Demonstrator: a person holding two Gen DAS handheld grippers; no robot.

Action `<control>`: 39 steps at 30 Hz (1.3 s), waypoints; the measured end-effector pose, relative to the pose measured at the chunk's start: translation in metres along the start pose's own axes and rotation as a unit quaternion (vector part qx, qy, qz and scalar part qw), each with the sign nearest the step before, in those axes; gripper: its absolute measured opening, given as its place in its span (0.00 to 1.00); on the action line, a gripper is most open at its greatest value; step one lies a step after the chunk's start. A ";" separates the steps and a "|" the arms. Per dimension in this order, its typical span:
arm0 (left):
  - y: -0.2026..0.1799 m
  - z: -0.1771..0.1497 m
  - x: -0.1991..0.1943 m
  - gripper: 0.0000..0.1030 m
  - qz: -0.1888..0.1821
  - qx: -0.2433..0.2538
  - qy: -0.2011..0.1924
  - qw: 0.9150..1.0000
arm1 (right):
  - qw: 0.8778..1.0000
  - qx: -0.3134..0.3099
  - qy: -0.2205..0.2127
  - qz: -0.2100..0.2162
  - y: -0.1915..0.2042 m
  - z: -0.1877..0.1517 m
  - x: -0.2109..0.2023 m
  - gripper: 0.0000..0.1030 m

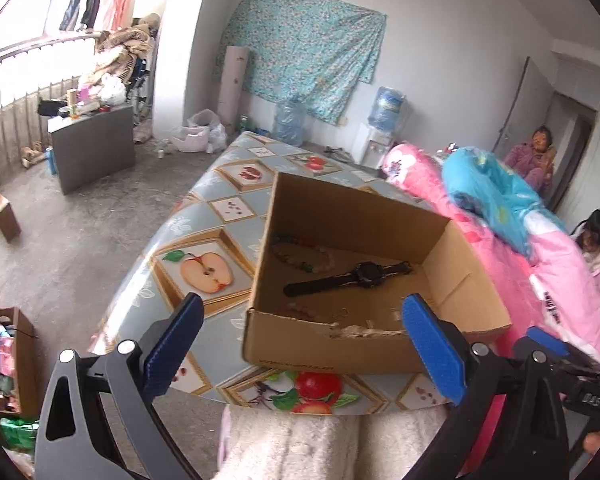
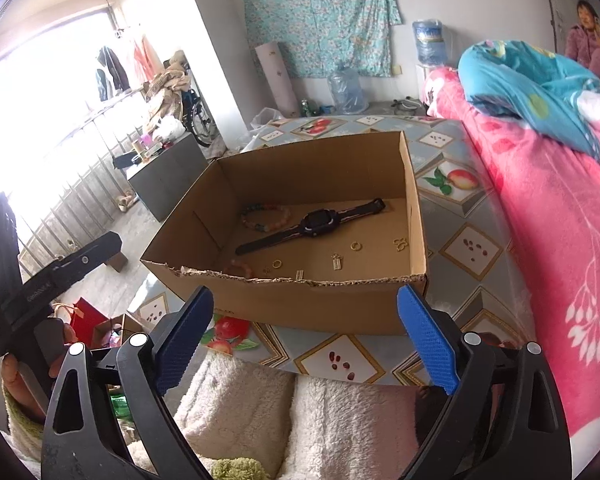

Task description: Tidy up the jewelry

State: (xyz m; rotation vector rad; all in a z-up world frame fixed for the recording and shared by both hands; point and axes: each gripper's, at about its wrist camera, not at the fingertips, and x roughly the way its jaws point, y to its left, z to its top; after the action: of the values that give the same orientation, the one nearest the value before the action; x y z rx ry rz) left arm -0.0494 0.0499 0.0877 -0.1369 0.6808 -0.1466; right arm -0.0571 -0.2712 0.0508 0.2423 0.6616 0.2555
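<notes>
Jewelry lies loose on the floor of an open cardboard box (image 2: 414,216) at the centre of both frames, resting on a surface (image 2: 472,248) covered in a fruit-print cloth. In the right wrist view a black watch (image 2: 314,224) stretches diagonally across the box floor. A beaded bracelet (image 2: 266,216) lies just to its upper left, touching or nearly touching the strap. Lower in the frame, near the torn front wall, sit a pinkish bead bracelet (image 2: 238,270), a gold ring (image 2: 277,264), a second gold ring (image 2: 356,246), a small pendant (image 2: 336,261) and a butterfly-shaped gold piece (image 2: 400,244), all apart from one another.

The right tongs (image 2: 304,340) hang at the bottom of the frame in front of the box, spread wide and holding nothing. The left tongs (image 1: 300,348) are likewise wide apart and bare, at the bottom of the left wrist view, with the box's near corner between the blue pads. A pink quilt (image 2: 540,220) fills the right of the frame.
</notes>
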 end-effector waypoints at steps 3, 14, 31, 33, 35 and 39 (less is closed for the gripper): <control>-0.004 -0.003 0.007 0.95 0.032 0.025 0.002 0.999 | 1.000 -0.005 0.005 -0.015 0.002 0.001 0.003 0.90; -0.018 -0.017 0.031 0.95 0.081 0.085 0.045 0.992 | 0.995 -0.005 0.075 -0.070 0.007 -0.013 0.041 0.92; -0.043 -0.026 0.066 0.95 0.077 0.082 0.128 0.985 | 0.990 0.022 0.112 -0.077 0.001 0.000 0.070 0.93; -0.045 -0.025 0.067 0.95 0.075 0.083 0.136 0.984 | 0.990 0.020 0.115 -0.079 0.002 -0.001 0.071 0.93; -0.048 -0.025 0.069 0.95 0.073 0.084 0.141 0.984 | 0.990 0.017 0.118 -0.076 0.002 -0.002 0.073 0.93; -0.046 -0.024 0.070 0.95 0.073 0.081 0.150 0.983 | 0.990 0.017 0.121 -0.076 0.001 -0.003 0.074 0.92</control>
State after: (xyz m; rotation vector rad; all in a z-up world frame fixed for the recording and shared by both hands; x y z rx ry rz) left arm -0.0154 -0.0097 0.0344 0.0938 0.9734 -0.0817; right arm -0.0029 -0.2475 0.0065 0.1939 0.9208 0.1270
